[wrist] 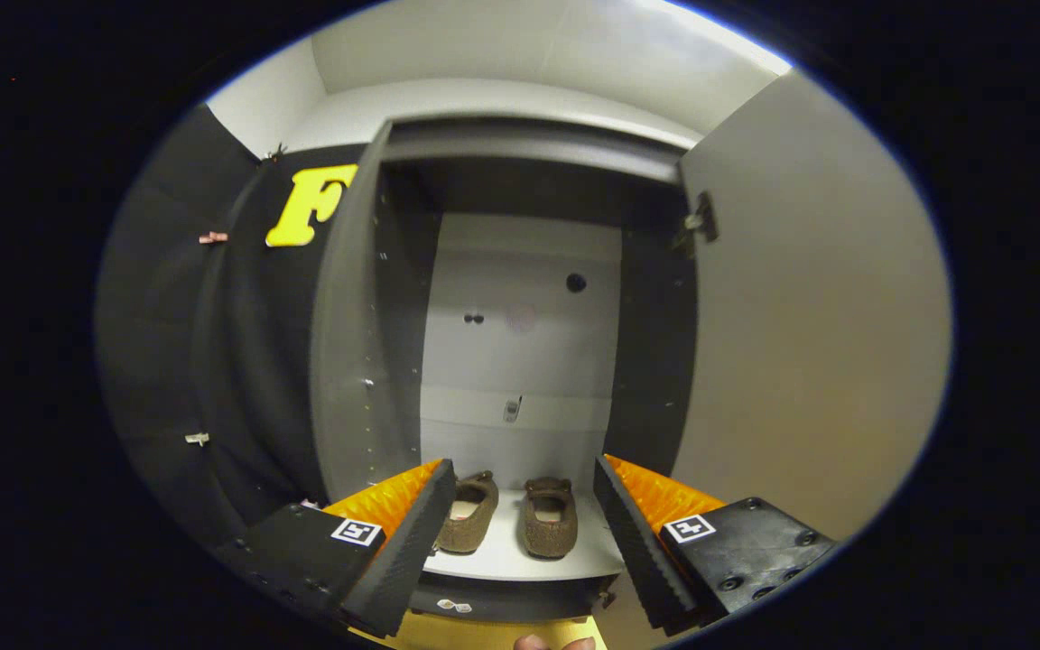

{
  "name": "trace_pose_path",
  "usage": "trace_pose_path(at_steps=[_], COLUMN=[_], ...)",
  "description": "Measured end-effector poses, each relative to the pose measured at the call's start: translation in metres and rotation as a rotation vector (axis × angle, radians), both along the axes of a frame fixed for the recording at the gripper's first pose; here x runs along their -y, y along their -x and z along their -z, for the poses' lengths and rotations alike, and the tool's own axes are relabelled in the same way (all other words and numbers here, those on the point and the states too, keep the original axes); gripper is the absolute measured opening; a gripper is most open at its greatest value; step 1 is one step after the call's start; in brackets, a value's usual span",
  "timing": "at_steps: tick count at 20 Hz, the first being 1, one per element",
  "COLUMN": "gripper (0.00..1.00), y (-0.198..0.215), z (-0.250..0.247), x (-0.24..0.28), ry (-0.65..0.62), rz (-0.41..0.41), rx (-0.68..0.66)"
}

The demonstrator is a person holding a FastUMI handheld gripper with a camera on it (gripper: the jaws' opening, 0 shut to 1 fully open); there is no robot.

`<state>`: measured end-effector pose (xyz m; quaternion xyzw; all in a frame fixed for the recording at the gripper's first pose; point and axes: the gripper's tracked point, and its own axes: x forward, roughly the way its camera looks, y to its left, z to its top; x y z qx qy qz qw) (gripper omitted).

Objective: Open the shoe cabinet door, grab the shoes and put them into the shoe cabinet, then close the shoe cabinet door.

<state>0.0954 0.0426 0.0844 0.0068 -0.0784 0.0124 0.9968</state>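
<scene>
Already the pair of small brown fuzzy slip-on shoes (509, 515) sits side by side on the white bottom shelf (520, 561) of the dark-sided shoe cabinet (520, 298), toes pointing inward toward its pale back panel, heels toward the claw (520, 528). The claw is released, its fingers spread wide and holding nothing, with the shoes just ahead between them. The pale cabinet door (809, 343) stands swung open to the right of the shoes, so I judge the closing move must reach rightward from the shelf to that door.
</scene>
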Motion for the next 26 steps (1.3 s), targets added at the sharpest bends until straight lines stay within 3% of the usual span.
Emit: trace_pose_path(at_steps=[4, 7, 14, 18, 26], gripper=[0.97, 0.97, 0.97, 0.95, 0.97], y=[0.076, 0.125, 0.194, 0.228, 0.228], z=[-0.012, -0.014, 0.015, 0.036, 0.074], x=[0.026, 0.042, 0.132, 0.154, 0.274], ry=[0.015, -0.057, -0.152, -0.181, -0.142], rz=[0.02, -0.006, 0.036, 0.013, 0.232], rx=[0.076, 0.097, 0.005, -0.056, -0.111])
